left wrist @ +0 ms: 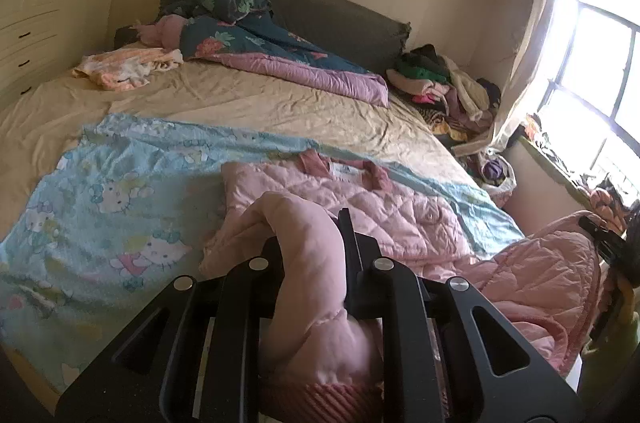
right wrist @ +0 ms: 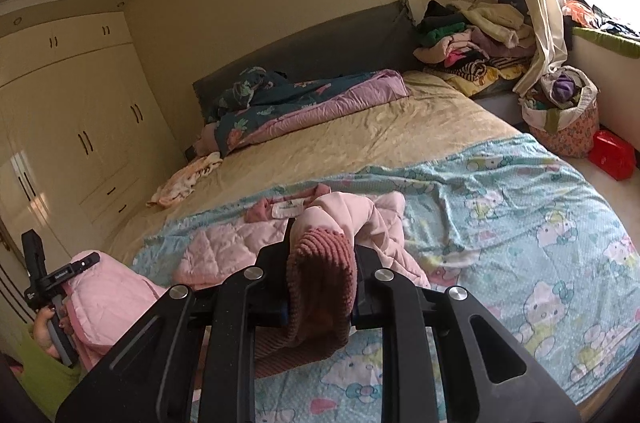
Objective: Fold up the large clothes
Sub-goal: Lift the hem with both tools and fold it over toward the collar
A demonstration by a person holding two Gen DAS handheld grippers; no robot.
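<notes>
A pink quilted jacket [left wrist: 400, 207] lies on a light blue cartoon-cat blanket [left wrist: 120, 183] across the foot of the bed, its collar and white label [left wrist: 340, 167] pointing toward the headboard. My left gripper [left wrist: 308, 235] is shut on a pink sleeve, which bunches up between the fingers and is lifted off the blanket. In the right wrist view my right gripper [right wrist: 322, 243] is shut on the other sleeve at its dark pink ribbed cuff [right wrist: 320, 263], also raised above the jacket [right wrist: 224, 243]. The left gripper [right wrist: 56, 275] shows at the left edge, held by a hand [right wrist: 44, 335].
A dark floral quilt [left wrist: 260, 39] and an orange-white garment [left wrist: 124, 65] lie near the grey headboard. A heap of clothes [left wrist: 440, 83] fills the far right corner. A cloth basket [right wrist: 564, 111] and a red box [right wrist: 612, 153] stand beside the bed. Cream wardrobes [right wrist: 80, 111] line the left wall.
</notes>
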